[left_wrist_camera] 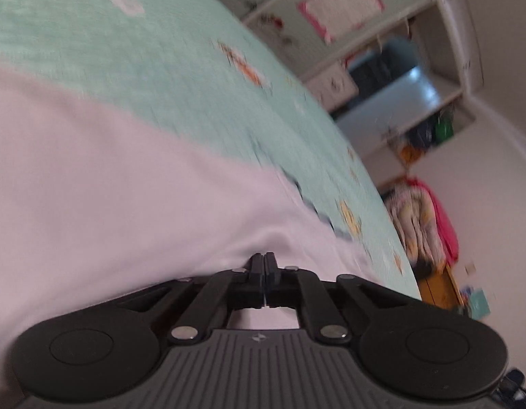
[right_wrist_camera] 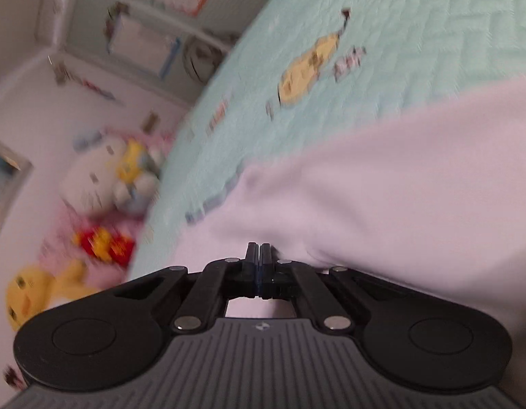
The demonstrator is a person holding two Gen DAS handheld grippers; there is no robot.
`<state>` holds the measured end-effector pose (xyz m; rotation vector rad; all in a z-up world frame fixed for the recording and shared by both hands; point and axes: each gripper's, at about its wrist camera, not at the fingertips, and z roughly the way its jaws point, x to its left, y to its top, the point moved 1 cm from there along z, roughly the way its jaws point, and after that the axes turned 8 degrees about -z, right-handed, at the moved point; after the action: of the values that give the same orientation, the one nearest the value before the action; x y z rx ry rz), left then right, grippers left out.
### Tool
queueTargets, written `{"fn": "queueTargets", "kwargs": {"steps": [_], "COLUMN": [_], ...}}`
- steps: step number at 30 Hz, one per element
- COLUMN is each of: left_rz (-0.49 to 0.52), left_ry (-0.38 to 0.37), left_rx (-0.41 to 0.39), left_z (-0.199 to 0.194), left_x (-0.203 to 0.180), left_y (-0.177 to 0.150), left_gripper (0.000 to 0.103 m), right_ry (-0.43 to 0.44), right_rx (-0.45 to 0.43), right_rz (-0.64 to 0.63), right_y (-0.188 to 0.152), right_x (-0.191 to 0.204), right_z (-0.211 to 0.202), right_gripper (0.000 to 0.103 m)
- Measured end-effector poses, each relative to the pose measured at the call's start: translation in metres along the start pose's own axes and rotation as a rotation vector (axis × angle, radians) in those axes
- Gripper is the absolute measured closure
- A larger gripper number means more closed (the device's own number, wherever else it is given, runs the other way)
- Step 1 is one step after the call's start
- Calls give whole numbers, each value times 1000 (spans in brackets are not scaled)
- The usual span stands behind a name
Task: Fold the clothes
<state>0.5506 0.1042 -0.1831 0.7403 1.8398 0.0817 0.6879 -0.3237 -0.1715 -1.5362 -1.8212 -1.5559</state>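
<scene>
A pale pinkish-white garment (left_wrist_camera: 109, 187) lies spread on a mint-green quilted bedspread (left_wrist_camera: 167, 61). In the left wrist view my left gripper (left_wrist_camera: 264, 256) has its black jaws pressed together, and the cloth puckers into a ridge right at the tips. The same garment (right_wrist_camera: 382, 187) fills the right side of the right wrist view. There my right gripper (right_wrist_camera: 259, 247) is also shut, with creases in the fabric running into its tips. A blue-trimmed edge of the garment (right_wrist_camera: 208, 208) shows to the left. Both pictures are blurred.
The bedspread (right_wrist_camera: 416, 34) carries cartoon prints. White shelves (left_wrist_camera: 382, 78) and a pile of clothes (left_wrist_camera: 423, 218) stand beyond the bed's right edge in the left wrist view. Plush toys (right_wrist_camera: 102, 184) and shelving (right_wrist_camera: 154, 17) sit past the bed's left edge in the right wrist view.
</scene>
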Motion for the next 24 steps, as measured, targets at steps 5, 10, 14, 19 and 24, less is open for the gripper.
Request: {"fn": "queueTargets", "kwargs": {"steps": [5, 10, 14, 19, 24], "left_rz": [73, 238, 360, 190, 201], "left_ry": [-36, -129, 25, -4, -11], "left_rx": [-28, 88, 133, 10, -4], "left_z": [-8, 8, 57, 81, 89], "left_x": [-14, -66, -64, -30, -36], "left_y": [-10, -29, -11, 33, 34], "left_gripper": [88, 62, 96, 97, 97], "right_ry": [-61, -44, -89, -101, -96], "right_rx": [-2, 33, 172, 58, 19], "right_rz": [-136, -230, -359, -194, -186], "right_y": [-6, -5, 6, 48, 51], "right_x": [18, 36, 58, 17, 13], "right_z": [5, 9, 46, 77, 81], "right_gripper": [103, 84, 93, 103, 103]}}
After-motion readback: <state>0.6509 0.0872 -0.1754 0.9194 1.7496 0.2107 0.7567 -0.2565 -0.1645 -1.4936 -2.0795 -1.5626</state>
